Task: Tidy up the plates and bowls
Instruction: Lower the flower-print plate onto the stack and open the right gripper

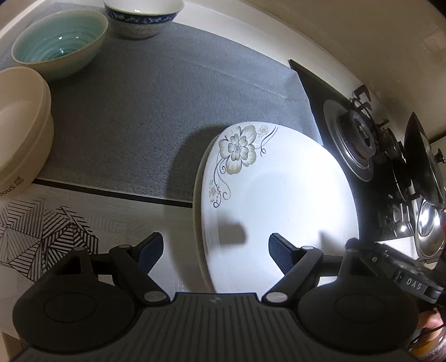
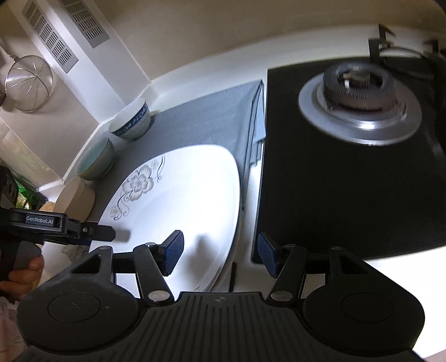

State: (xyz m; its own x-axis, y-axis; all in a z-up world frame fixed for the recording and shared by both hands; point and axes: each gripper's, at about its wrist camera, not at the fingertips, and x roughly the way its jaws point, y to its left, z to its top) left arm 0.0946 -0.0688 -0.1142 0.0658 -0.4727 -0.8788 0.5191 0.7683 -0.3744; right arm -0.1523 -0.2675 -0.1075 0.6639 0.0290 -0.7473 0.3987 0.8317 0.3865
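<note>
two grippers over a kitchen tabletop [image 1: 172, 278], both with fingers spread and gripping nothing. left gripper [image 1: 214, 250] hovering over the near left edge of a stack of white plates [image 1: 278, 200] with a flower print near the rim, one finger outside the rim, the other over the plate face. right gripper [image 2: 220, 254] straddling the right edge of the same stack [image 2: 189, 200], left finger over the plate, right finger over the strip of tabletop next to the black stove [image 2: 348, 181]. can't tell whether any finger actually touches the plates. stack sitting partly on a grey mat [image 1: 145, 117], near edge hanging over onto a white mat with black line pattern [image 1: 41, 231]. three bowls lined up along the left side of the grey mat, well apart from the plates: cream bowl [image 1: 19, 131] nearest, teal-glazed bowl [image 1: 60, 41] behind it, blue-and-white bowl [image 1: 143, 16] farthest back by the wall. gas burner [image 2: 359, 92] on the stove to the right of the plates, wire strainer [image 2: 28, 83] hanging on the wall at far left in the right wrist view
</note>
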